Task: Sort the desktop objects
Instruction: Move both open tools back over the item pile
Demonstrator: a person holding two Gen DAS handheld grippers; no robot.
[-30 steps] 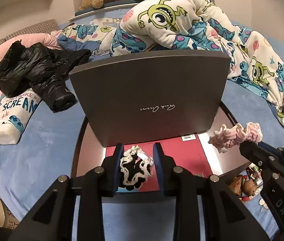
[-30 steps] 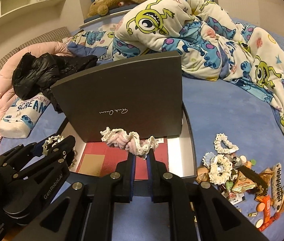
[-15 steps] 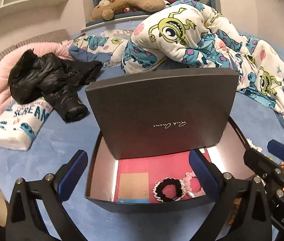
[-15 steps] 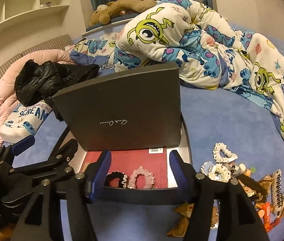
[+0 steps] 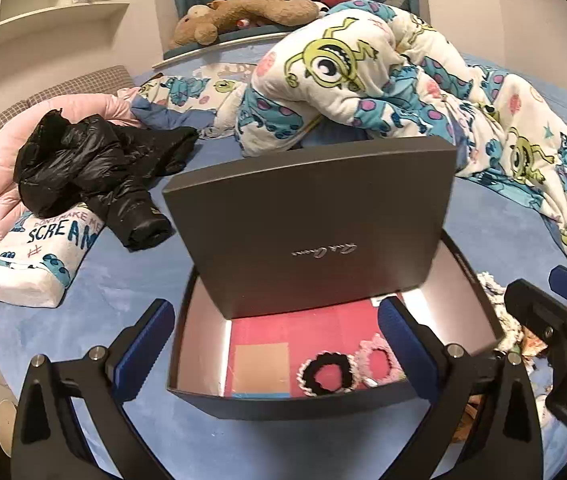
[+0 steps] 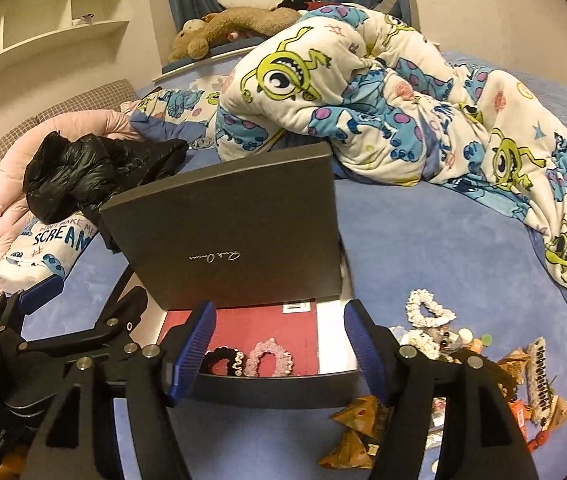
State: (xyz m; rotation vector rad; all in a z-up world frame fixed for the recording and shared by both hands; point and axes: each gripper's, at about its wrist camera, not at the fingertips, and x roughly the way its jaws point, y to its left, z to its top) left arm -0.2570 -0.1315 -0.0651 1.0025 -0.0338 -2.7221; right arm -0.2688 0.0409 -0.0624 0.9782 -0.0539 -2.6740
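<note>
A dark grey box (image 5: 291, 402) with a red floor stands on the blue bed, its lid (image 5: 315, 224) propped upright at the back. Inside lie a black scrunchie with white trim (image 5: 328, 374) and a pink scrunchie (image 5: 379, 360), side by side; the right wrist view shows the black scrunchie (image 6: 223, 360) and the pink scrunchie (image 6: 269, 358) too. My left gripper (image 5: 279, 344) hangs wide open above the box's front wall, holding nothing. My right gripper (image 6: 281, 346) is over the box front, jaws still opening, nothing pressed between them.
Right of the box lies a heap of white scrunchies (image 6: 427, 312), snack packets (image 6: 357, 412) and small items. A black jacket (image 5: 87, 172), a printed pillow (image 5: 39, 256), a cartoon blanket (image 5: 403, 92) and a plush toy (image 5: 243, 16) lie behind.
Both grippers opened and let go of their scrunchies, which now lie on the box floor. Both hands have drawn up and back from the box.
</note>
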